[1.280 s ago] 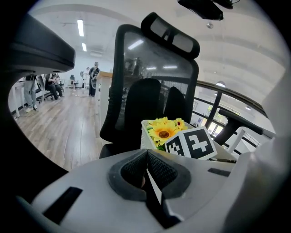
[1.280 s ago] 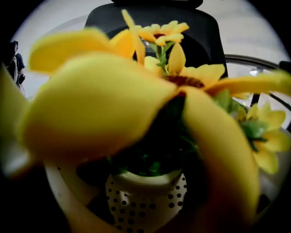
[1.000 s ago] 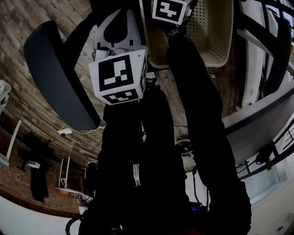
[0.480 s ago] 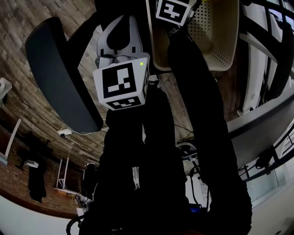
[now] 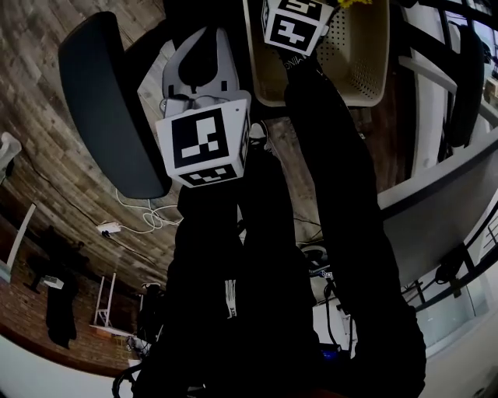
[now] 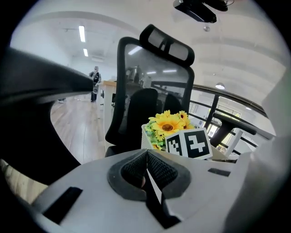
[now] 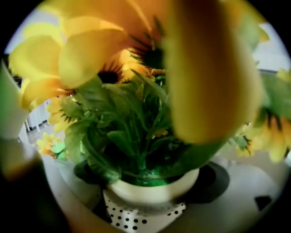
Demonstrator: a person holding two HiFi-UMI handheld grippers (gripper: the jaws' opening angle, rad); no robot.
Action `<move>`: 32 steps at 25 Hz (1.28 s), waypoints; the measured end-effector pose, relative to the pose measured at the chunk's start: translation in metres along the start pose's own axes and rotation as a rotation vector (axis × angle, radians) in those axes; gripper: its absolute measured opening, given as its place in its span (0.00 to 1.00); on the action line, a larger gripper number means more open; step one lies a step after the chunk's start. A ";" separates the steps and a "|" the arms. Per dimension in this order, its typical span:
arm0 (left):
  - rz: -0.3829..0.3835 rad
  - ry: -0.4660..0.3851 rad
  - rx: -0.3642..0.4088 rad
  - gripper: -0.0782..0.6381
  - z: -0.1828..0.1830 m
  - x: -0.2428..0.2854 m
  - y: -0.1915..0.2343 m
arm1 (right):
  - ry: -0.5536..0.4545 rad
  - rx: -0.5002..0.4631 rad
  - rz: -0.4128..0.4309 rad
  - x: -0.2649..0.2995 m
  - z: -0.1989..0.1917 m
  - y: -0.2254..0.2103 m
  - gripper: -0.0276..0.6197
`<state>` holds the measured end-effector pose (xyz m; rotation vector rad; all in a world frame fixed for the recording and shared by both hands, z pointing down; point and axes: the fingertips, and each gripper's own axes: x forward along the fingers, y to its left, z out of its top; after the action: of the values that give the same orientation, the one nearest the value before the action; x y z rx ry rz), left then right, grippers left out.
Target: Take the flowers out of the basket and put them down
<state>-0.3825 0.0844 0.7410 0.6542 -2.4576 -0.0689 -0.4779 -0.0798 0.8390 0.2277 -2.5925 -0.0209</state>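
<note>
Moved since half a second ago: in the head view the marker cube (image 5: 292,23) of the right gripper is seen lower and more tilted. Yellow petals (image 5: 354,3) have come into sight at the top edge beside it, and a white cable (image 5: 144,218) on the wooden floor (image 5: 47,171) has been uncovered.
Right gripper (image 7: 150,186): its jaws are closed against the sides of a cream pot (image 7: 154,193), which is held between the dark pads.
Flowers (image 7: 136,118): yellow sunflowers with green leaves are seen rising from the held pot. The blooms are blurred and fill most of the right gripper view.
Left gripper (image 6: 146,157): its two ribbed pads are pressed together and nothing is held between them.
Basket (image 5: 366,70): a cream, perforated basket is seen at the top of the head view, just behind the right gripper's cube. The petals are seen at its far rim.
Left gripper view: the flowers and the right gripper's cube are seen beyond the closed jaws, in front of a black office chair (image 6: 150,91).
Head view: the dark chair is seen to the left of the left gripper.
</note>
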 end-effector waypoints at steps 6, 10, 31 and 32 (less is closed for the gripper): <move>-0.009 -0.029 0.003 0.11 0.035 -0.016 -0.013 | -0.039 0.017 -0.009 -0.039 0.047 -0.005 0.85; -0.016 -0.056 0.009 0.11 0.061 -0.039 -0.026 | -0.076 0.045 -0.013 -0.082 0.080 -0.010 0.85; -0.227 -0.088 0.146 0.11 0.204 -0.197 -0.084 | -0.183 0.200 -0.237 -0.387 0.229 -0.037 0.85; -0.242 -0.084 0.154 0.11 0.207 -0.206 -0.089 | -0.182 0.207 -0.250 -0.403 0.230 -0.038 0.85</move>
<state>-0.3130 0.0828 0.4441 1.0340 -2.4686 -0.0014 -0.2502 -0.0569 0.4341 0.6524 -2.7288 0.1441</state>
